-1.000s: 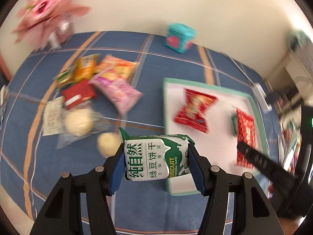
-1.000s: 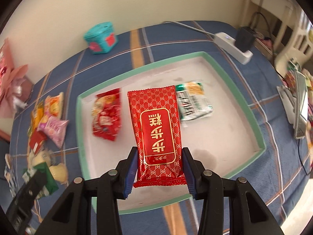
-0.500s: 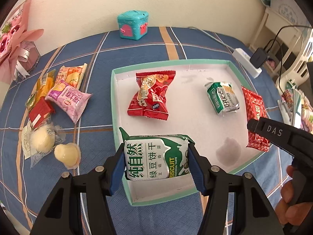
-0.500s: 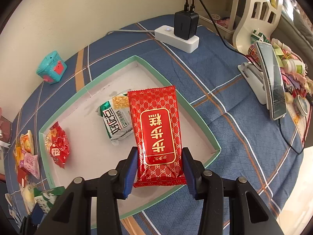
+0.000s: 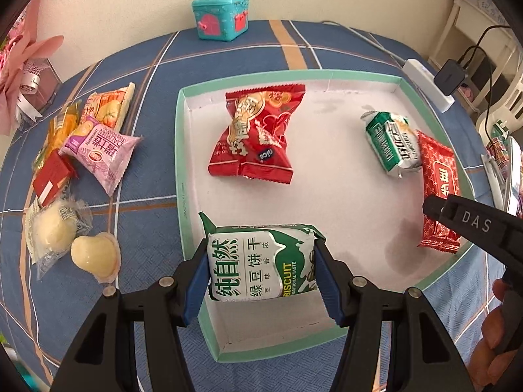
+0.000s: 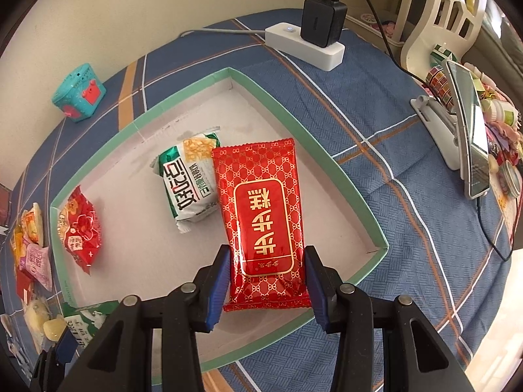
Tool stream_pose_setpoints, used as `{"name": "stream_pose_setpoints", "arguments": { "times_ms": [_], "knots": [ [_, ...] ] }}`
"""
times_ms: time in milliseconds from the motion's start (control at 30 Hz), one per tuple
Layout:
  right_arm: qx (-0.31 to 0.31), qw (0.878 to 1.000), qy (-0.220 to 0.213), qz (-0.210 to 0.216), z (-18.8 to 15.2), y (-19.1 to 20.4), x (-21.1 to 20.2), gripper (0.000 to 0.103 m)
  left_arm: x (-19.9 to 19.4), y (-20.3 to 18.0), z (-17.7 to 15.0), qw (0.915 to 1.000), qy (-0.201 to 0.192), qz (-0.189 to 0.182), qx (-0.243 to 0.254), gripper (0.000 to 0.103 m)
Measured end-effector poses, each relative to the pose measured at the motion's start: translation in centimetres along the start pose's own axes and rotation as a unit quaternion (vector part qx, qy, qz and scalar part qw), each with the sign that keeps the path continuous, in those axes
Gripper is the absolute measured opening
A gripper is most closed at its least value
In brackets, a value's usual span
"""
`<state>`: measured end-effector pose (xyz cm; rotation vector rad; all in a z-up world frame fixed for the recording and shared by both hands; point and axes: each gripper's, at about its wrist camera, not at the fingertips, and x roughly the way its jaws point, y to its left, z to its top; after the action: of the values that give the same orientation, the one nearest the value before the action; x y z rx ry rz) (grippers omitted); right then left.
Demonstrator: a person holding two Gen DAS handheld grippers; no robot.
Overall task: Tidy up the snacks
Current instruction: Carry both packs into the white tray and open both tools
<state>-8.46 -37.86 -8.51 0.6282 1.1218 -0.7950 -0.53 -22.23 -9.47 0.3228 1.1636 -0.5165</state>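
Note:
My left gripper (image 5: 261,271) is shut on a green-and-white biscuit pack (image 5: 261,261), held over the near left corner of the green-rimmed white tray (image 5: 178,150). My right gripper (image 6: 266,281) is shut on a long red patterned pack (image 6: 261,222), held over the tray's right side (image 6: 359,202). Inside the tray lie a red candy-style bag (image 5: 258,137) and a small green-white pack (image 5: 390,143). The red pack (image 5: 438,189) and right gripper also show in the left wrist view.
Several loose snacks lie left of the tray on the blue plaid cloth: a pink pack (image 5: 101,150), an orange pack (image 5: 108,107), two pale buns (image 5: 94,254). A teal box (image 5: 220,16) stands at the back. A power strip (image 6: 304,45) and a phone stand (image 6: 464,130) lie right.
Both grippers have moved closer over the tray while keeping their packs. The right gripper swung toward the tray's right corner; the left view settled over the tray's near left corner.

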Motion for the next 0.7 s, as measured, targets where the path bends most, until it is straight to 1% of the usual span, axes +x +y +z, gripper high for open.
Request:
{"name": "stream_pose_setpoints", "arguments": {
  "times_ms": [233, 267, 433, 533, 600, 700],
  "knots": [
    [0.004, 1.0, 0.015, 0.001, 0.0, -0.1, 1.1, 0.046, 0.3, 0.2, 0.1, 1.0, 0.006, -0.004, -0.001, 0.062],
    [0.005, 1.0, 0.015, 0.003, 0.1, -0.2, 1.1, 0.048, 0.4, 0.2, 0.1, 1.0, 0.007, -0.005, -0.001, 0.062],
    [0.021, 1.0, 0.022, 0.009, 0.3, -0.7, 1.4, 0.049, 0.7, 0.3, 0.2, 0.9998, 0.015, -0.009, -0.003, 0.066],
    [0.022, 0.999, 0.028, 0.011, 0.3, -0.8, 1.5, 0.052, 0.7, 0.3, 0.2, 0.9998, 0.015, -0.009, -0.003, 0.07],
    [0.021, 0.999, 0.028, 0.011, 0.2, -0.8, 1.4, 0.058, 0.6, 0.3, 0.2, 0.9998, 0.016, -0.014, -0.005, 0.074],
    [0.014, 1.0, 0.022, 0.009, 0.3, -0.7, 1.1, 0.061, 0.1, 0.1, 0.3, 0.9997, 0.013, -0.019, -0.002, 0.075]
  ]
}}
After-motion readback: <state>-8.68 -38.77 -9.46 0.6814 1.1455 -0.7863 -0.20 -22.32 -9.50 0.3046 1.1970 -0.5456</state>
